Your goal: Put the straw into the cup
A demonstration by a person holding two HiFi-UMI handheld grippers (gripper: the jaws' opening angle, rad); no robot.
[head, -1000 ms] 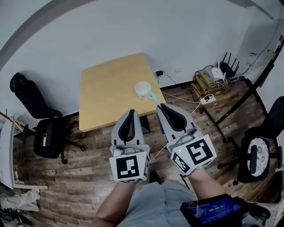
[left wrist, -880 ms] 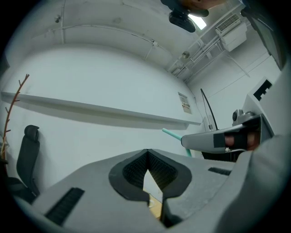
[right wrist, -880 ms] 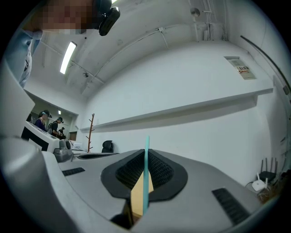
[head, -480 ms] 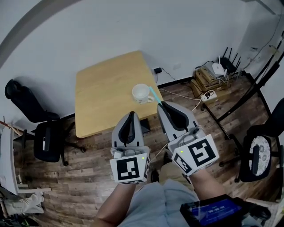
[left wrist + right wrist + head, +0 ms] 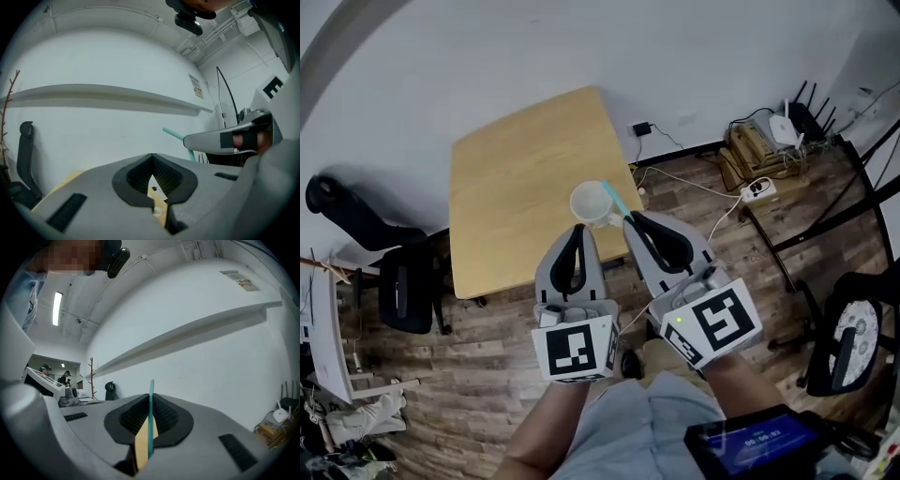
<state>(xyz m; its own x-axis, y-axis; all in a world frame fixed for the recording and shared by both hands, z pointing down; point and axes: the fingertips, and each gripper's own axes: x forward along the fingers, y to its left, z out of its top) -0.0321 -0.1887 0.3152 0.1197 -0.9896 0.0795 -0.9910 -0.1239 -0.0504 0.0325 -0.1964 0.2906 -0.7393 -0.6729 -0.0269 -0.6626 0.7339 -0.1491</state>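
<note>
Directly below you, a light wooden table [image 5: 511, 178] stands against a white wall, with plank flooring [image 5: 478, 375] on its other sides. A white cup [image 5: 591, 202] stands toward the table's near right corner, just inside the right edge. Wood stretches open to the left of the cup and beyond it. A black office chair [image 5: 401, 286] sits off the table's left edge, and a power strip [image 5: 759, 189] with loose cables lies on the floor well to the right.

Your left gripper [image 5: 578, 232] hangs over the near edge of the table, just beside the cup and apart from it. In the left gripper view, its jaws meet at the tips with nothing between them, and only a sliver of tabletop shows through the hollow behind.

Your right gripper [image 5: 630, 217] is pinched onto a teal straw [image 5: 615, 198]. In the right gripper view, the straw [image 5: 151, 418] runs upright between the two dark pads [image 5: 168, 416] and pokes out past them. From the head view, the straw slants up and left from the jaws, and its free end overlaps the cup's rim. You cannot tell from these views whether that end is inside the cup or only above it.
</note>
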